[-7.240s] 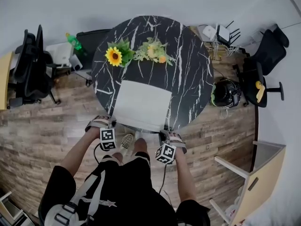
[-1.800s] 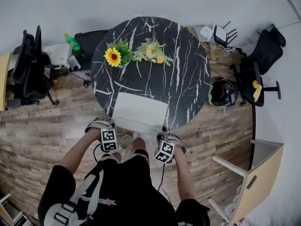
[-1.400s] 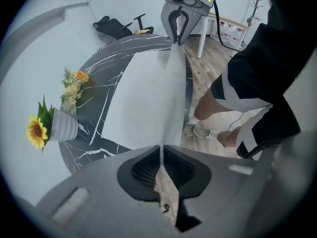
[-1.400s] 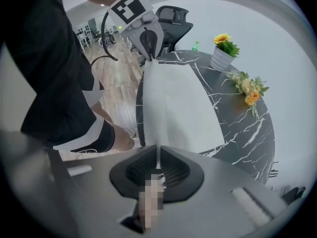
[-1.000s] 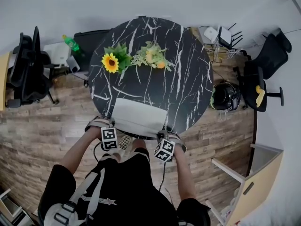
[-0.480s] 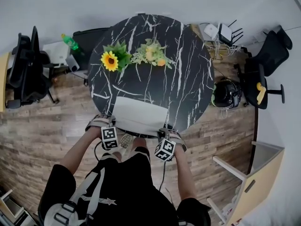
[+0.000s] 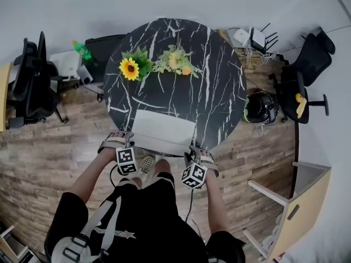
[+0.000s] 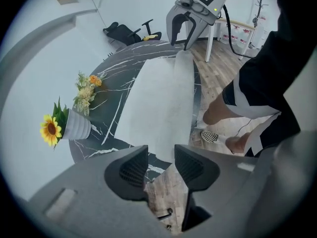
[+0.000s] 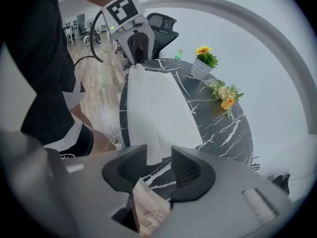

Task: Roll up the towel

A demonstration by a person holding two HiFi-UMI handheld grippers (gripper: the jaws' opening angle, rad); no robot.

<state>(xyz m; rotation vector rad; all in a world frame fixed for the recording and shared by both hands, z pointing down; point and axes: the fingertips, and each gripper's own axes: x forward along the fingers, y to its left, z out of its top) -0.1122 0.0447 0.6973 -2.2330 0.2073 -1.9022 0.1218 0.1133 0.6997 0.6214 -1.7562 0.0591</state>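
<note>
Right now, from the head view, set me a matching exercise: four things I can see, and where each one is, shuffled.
Things:
1 towel
2 sunflower
3 green bottle
4 black helmet

Places:
A on the floor, right of the table
B on the table, far left part
C on the table, at its near edge
D off the table, beyond its left side

Pairs: 1-C, 2-B, 3-D, 4-A

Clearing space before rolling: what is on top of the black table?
A white towel at the near edge, a potted sunflower and a flower sprig farther back. Anything under the towel is hidden.
</note>
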